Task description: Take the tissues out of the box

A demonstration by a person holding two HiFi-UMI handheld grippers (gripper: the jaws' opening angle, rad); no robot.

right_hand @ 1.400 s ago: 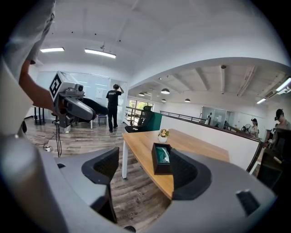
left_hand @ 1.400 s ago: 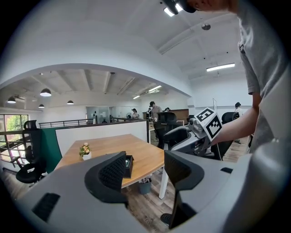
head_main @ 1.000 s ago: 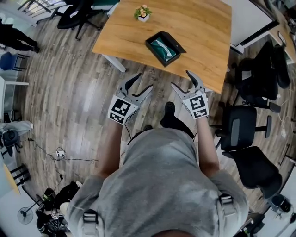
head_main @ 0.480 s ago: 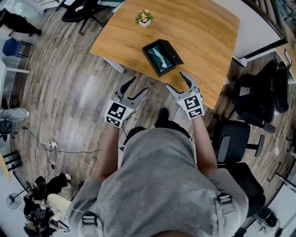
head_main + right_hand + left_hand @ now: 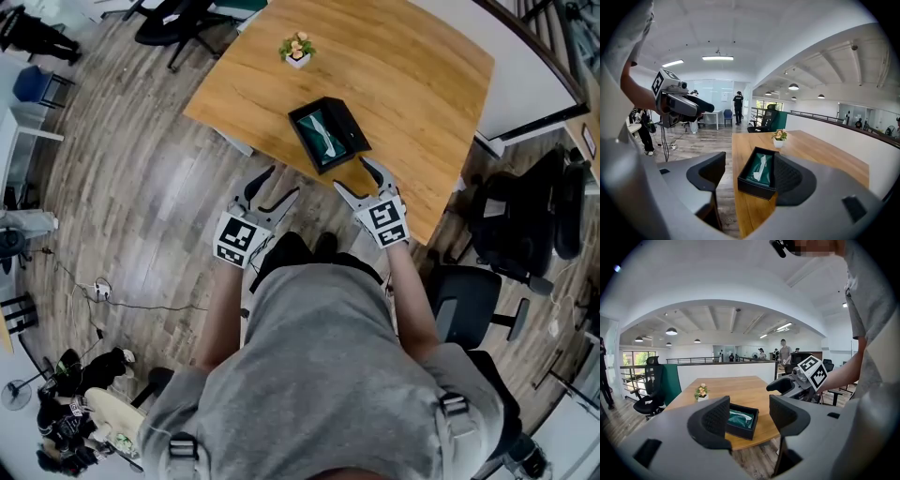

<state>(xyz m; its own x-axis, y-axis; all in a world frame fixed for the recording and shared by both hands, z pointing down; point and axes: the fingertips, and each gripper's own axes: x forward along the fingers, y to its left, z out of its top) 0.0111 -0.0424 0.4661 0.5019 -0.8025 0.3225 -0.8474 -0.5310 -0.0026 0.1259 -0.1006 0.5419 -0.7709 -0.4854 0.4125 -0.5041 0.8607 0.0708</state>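
Right hand-held gripper, jaws apart, faces tissue box.

Box partly hidden behind fingers; table far edge cropped.

Found bare tabletop all round the box at centre frame, open to reach from above. Saw only a small flower pot on the wood, well apart toward the upper middle. Left open floor at left. Met office chairs crowding the right edge, another chair at upper left.
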